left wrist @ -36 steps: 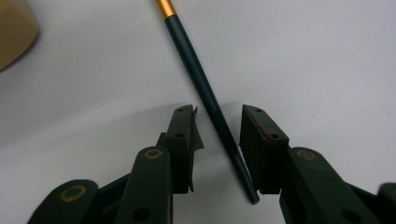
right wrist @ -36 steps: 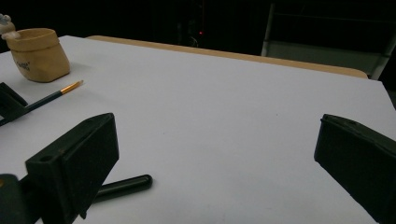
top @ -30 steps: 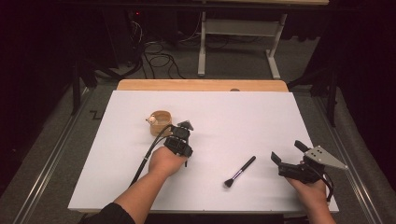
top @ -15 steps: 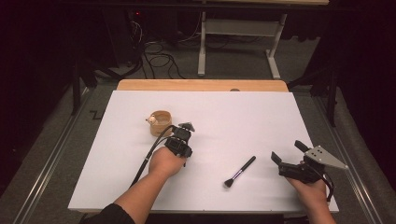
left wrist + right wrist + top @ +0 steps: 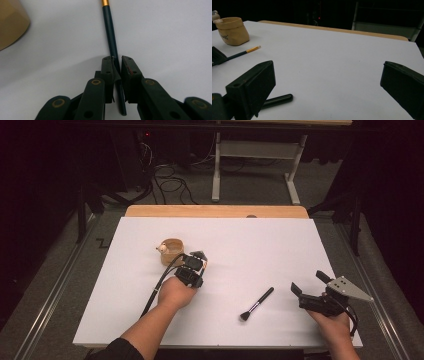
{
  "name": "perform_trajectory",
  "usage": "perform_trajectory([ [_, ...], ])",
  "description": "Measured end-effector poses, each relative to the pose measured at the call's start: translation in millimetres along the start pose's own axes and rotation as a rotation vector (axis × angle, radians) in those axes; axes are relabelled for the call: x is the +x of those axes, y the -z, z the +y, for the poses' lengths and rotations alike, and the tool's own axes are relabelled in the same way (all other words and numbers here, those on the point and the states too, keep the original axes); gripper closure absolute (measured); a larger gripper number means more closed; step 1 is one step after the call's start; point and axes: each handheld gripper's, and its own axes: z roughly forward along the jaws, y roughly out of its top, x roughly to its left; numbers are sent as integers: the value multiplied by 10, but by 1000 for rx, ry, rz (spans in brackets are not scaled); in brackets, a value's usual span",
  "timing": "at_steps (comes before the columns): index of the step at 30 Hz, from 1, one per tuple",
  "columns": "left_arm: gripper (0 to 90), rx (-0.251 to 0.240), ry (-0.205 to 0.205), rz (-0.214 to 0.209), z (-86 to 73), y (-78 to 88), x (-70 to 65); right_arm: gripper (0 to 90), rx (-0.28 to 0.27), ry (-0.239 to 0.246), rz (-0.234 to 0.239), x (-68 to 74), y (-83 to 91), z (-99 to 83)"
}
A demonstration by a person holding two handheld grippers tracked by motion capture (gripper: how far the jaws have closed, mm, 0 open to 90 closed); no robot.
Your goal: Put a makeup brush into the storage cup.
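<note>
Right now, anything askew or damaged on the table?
Little. The pad lining on one jaw of the left gripper is peeling and curls against the pencil it has just been closing on. The cup leans slightly. The brush lies loose.

My fingers (image 5: 252,90) stand wide apart over the white bench (image 5: 332,65). A black handle (image 5: 278,99) lies just beside my left finger. Farther off to the left lie a pencil (image 5: 239,53) and, beyond it, a tan cup (image 5: 233,31).
</note>
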Motion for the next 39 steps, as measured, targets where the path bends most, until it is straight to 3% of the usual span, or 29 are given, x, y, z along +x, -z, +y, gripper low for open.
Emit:
perform_trajectory([
  [13, 840, -5, -29, -4, -10, 3, 19, 7, 4, -2, 1, 2, -10, -4],
  [27, 843, -43, -55, -23, -60, 10, 45, 7, 4, -5, 3, -4, -15, -7],
  [39, 844, -88, -48, -53, -127, 64, 133, 7, 6, -7, 0, -10, -17, -10],
])
